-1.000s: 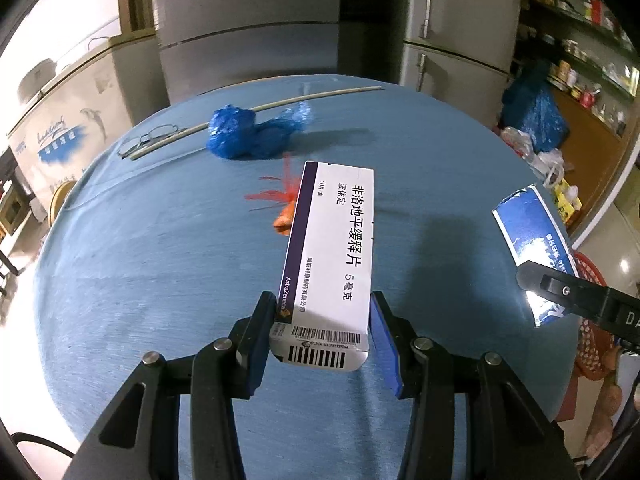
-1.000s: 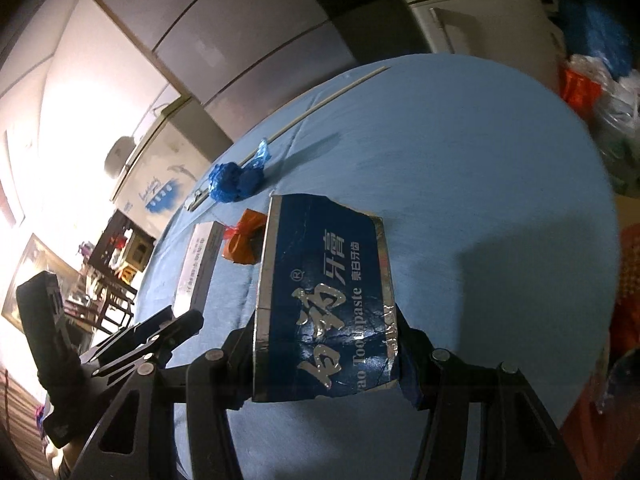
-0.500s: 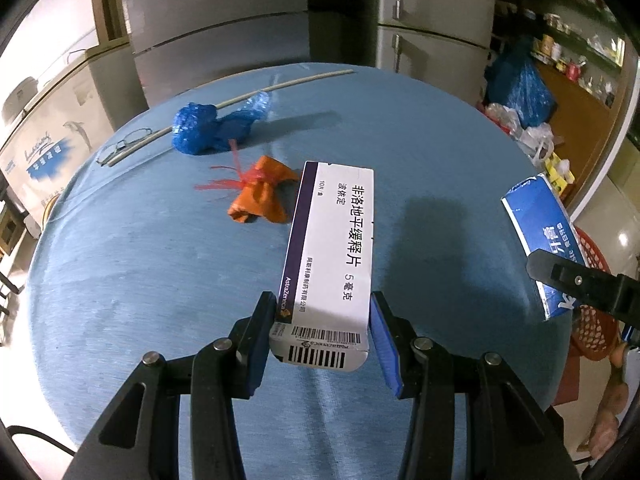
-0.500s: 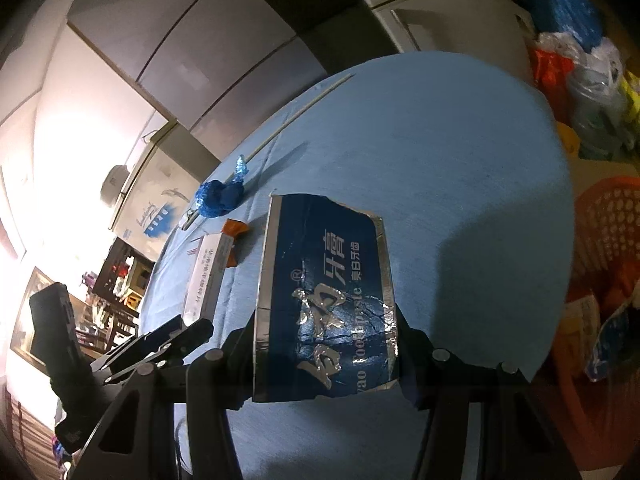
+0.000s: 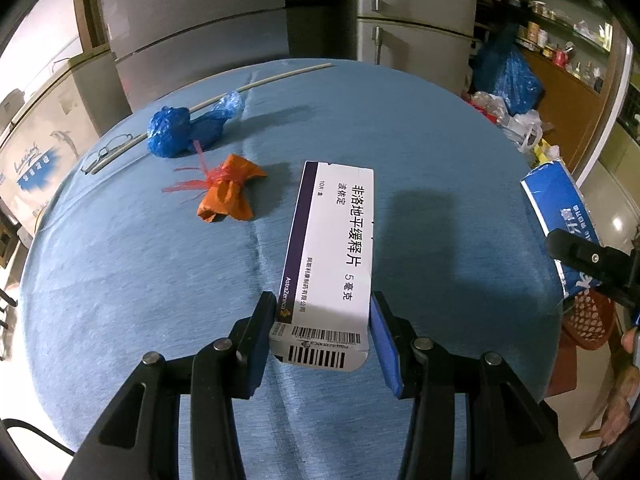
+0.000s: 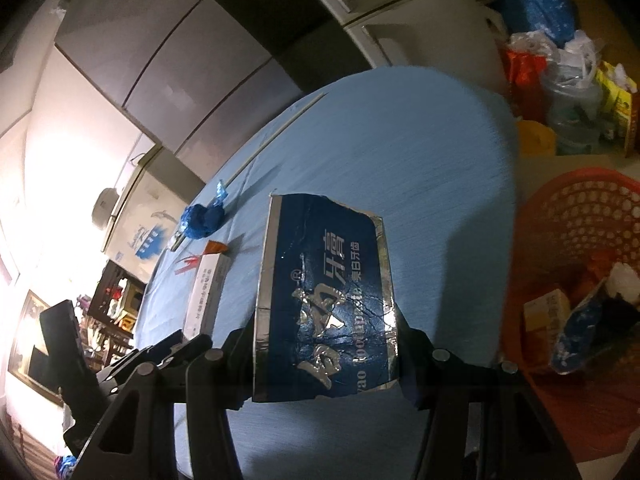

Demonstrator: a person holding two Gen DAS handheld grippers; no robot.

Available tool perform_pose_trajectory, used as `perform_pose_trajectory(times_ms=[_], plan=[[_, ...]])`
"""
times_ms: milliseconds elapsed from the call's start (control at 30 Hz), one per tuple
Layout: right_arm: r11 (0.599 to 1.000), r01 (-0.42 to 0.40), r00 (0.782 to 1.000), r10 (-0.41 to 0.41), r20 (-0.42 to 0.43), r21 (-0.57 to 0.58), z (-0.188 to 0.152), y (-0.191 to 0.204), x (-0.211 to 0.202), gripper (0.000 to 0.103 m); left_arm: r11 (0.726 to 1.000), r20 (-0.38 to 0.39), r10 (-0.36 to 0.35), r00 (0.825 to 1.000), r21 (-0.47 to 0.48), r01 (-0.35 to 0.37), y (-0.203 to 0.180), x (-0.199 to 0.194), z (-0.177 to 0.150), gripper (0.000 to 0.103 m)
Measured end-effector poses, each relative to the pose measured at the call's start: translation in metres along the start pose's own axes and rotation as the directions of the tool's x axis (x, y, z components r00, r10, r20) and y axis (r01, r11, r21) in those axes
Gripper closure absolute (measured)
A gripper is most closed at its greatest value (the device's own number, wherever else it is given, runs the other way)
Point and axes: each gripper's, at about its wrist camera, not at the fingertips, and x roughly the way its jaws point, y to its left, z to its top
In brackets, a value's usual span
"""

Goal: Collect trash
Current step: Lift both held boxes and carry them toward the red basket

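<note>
On the blue table (image 5: 120, 280) lie a blue bag (image 5: 180, 132) and an orange wad (image 5: 228, 196); the left gripper (image 5: 322, 320) pinches a white medicine box (image 5: 332, 248) above it, the right gripper (image 6: 326, 360) clamps a torn toothpaste box (image 6: 324, 296) beside the red basket (image 6: 580, 248)

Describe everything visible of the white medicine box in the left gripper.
The white medicine box is a flat cardboard carton with a purple stripe along its left edge, black Chinese print, an AstraZeneca logo and a barcode on the near flap. It looks intact. The left gripper has its jaws shut on the box's near end, holding it above the blue tablecloth, pointing away from the camera. Only the jaws touch it.
</note>
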Motion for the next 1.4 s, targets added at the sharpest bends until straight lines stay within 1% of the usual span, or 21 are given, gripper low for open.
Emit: perform_pose_trajectory(times_ms=[167,333,667,833,1067,1400], plan=[[0.999,0.044,0.999,-0.045,0.031,0.016,0.001,-0.012,-0.014,0.044,1.0,0.005,-0.012,1.0,0.018,0.012,-0.009,-0.002,0.002,0.055],[0.995,0.093,0.993,-0.096,0.066,0.044,0.002,-0.031,-0.034,0.044,0.999,0.008,-0.022,1.0,0.029,0.021,-0.015,-0.004,0.002,0.055],[0.971,0.2,0.968,-0.217,0.13,0.13,-0.003,-0.076,-0.078,0.044,0.998,0.022,-0.042,0.999,0.046,0.041,-0.028,-0.01,0.004,0.055],[0.964,0.218,0.96,-0.239,0.145,0.15,-0.005,-0.085,-0.089,0.044,0.996,0.028,-0.063,0.998,0.067,0.061,-0.039,-0.013,0.005,0.055],[0.963,0.213,0.96,-0.238,0.146,0.167,-0.011,-0.087,-0.087,0.044,0.989,0.032,-0.093,0.995,0.116,0.088,-0.06,-0.015,0.008,0.055],[0.94,0.251,0.946,-0.289,0.15,0.23,-0.016,-0.107,-0.095,0.044,0.982,0.012,-0.111,0.994,0.154,0.108,-0.078,-0.007,0.008,0.055]])
